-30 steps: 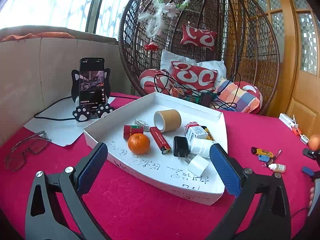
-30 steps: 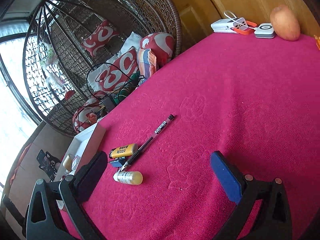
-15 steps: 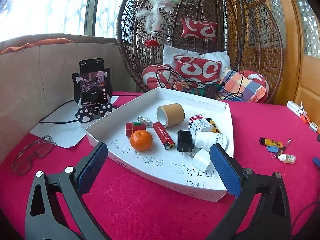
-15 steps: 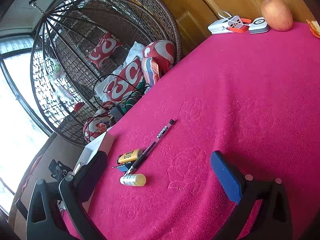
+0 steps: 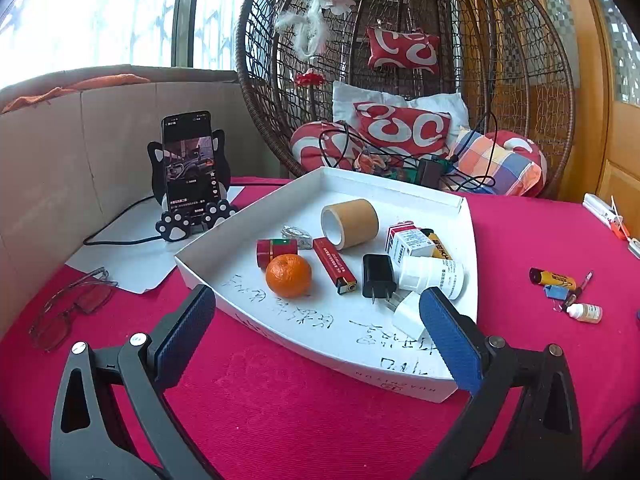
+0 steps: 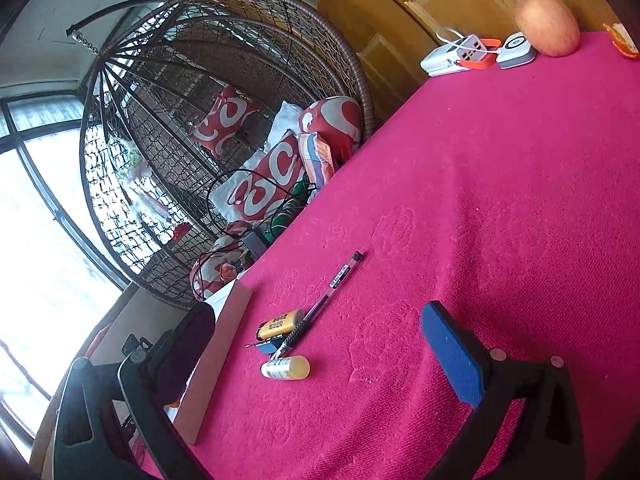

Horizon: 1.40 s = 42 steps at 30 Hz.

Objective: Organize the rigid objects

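Bright daylight from blown-out windows [image 5: 100, 12], soft shadows, sharp focus, strong fisheye bending at edges.

A rough, matt magenta cloth [image 6: 500, 200] covers the worktop, its weave plainly ribbed. The shallow white cardboard tray [image 5: 400, 372] looks smooth and matt, with handwriting inked on it. In it lie a dimpled orange mandarin [image 5: 288, 275], a brown paper tape roll [image 5: 352, 222] and a glossy black plastic charger plug [image 5: 378, 275]. The left claw [image 5: 316, 336] carries ridged blue rubbery pads [image 5: 450, 338] on matt black plastic arms. Behind stands a brown woven wicker hanging chair [image 5: 520, 60].
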Each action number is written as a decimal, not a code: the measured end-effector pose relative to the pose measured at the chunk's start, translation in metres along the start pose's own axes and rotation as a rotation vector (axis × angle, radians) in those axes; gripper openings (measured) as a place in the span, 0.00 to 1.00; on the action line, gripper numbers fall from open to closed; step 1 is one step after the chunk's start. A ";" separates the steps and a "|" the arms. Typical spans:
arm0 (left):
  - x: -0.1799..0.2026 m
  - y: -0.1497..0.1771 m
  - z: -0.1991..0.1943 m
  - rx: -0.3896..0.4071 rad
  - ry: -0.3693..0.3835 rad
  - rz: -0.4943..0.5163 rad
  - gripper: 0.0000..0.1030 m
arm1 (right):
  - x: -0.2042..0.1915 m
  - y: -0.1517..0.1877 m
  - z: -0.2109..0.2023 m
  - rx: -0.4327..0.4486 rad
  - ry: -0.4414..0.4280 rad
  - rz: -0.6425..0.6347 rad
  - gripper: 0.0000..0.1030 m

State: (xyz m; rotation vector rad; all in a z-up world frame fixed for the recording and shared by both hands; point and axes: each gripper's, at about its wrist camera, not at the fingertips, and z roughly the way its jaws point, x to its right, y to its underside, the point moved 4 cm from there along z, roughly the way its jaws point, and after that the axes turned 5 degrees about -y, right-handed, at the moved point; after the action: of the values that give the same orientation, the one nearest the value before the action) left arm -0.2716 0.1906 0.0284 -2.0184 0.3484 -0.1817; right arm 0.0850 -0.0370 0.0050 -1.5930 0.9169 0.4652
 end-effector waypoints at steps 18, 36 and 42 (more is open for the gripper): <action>-0.004 0.001 -0.001 -0.007 -0.004 -0.018 1.00 | 0.001 0.000 -0.001 -0.003 0.004 -0.003 1.00; -0.008 0.001 -0.005 0.007 0.011 -0.040 1.00 | 0.001 0.002 0.001 -0.009 0.018 -0.008 1.00; -0.017 0.000 0.001 -0.017 0.044 -0.092 1.00 | 0.001 0.002 0.001 -0.008 0.018 -0.008 1.00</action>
State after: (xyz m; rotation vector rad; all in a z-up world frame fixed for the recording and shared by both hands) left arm -0.2873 0.1965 0.0282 -2.0512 0.2854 -0.2818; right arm 0.0838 -0.0365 0.0027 -1.6101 0.9228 0.4506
